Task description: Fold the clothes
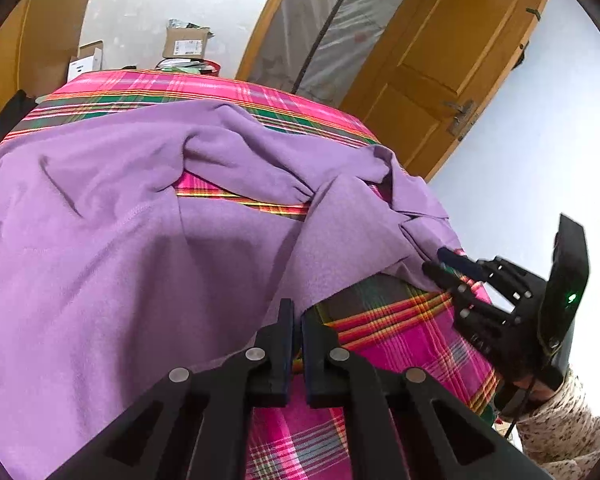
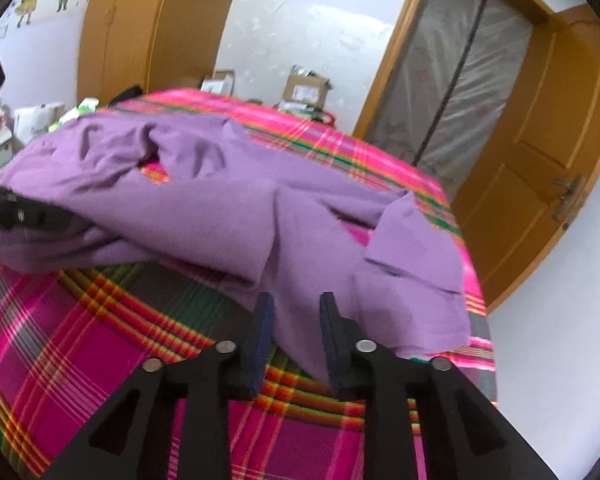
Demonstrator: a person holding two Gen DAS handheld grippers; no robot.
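Observation:
A purple garment (image 1: 140, 220) (image 2: 220, 208) lies rumpled across a bed with a pink plaid cover (image 1: 400, 340) (image 2: 60, 340). My left gripper (image 1: 296, 308) is shut on the garment's near edge, and the cloth runs down between its dark pads. In the right wrist view the left gripper (image 2: 64, 216) enters from the left, holding that edge up off the cover. My right gripper (image 2: 296, 300) stands open with a fold of the purple cloth lying loosely between its fingers. The left wrist view shows the right gripper (image 1: 436, 260) at the garment's right corner.
A brown wooden door (image 1: 440, 80) (image 2: 540, 160) stands open on the right beside a doorway with a plastic sheet (image 1: 340, 32). Cardboard boxes (image 1: 186, 42) (image 2: 306, 88) sit beyond the bed's far edge. A speckled sleeve (image 1: 560, 432) is behind the right gripper.

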